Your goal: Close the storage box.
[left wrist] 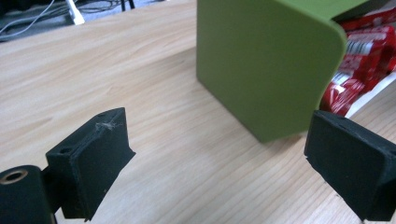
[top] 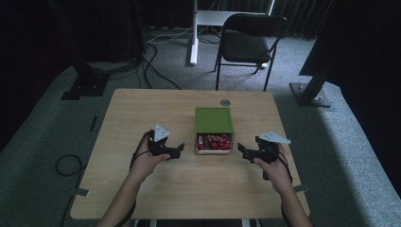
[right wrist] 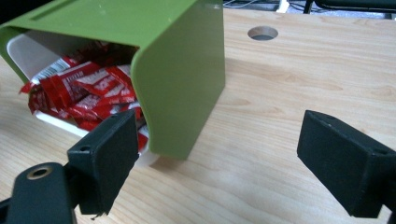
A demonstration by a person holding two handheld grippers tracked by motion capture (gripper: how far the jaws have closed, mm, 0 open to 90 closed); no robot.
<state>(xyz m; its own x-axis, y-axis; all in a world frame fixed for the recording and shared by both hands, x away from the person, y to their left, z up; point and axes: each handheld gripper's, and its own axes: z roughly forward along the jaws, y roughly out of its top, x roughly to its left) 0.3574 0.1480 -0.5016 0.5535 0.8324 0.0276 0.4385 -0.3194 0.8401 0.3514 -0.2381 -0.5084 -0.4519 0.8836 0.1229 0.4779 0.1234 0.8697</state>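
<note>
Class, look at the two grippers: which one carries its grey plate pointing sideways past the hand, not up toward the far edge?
The right gripper: its grey plate lies flat, pointing outward to the right. The left gripper's plate points away.

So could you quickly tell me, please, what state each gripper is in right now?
Left gripper: open, holding nothing, beside the green box.
Right gripper: open, holding nothing, on the box's other side.

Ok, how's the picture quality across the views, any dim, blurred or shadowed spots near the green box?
High view: dim, dark surroundings, green box readable. Left gripper view: evenly lit, box wall slightly soft, jaws sharp. Right gripper view: red packets shaded under the box top, no glare on the table.
</note>
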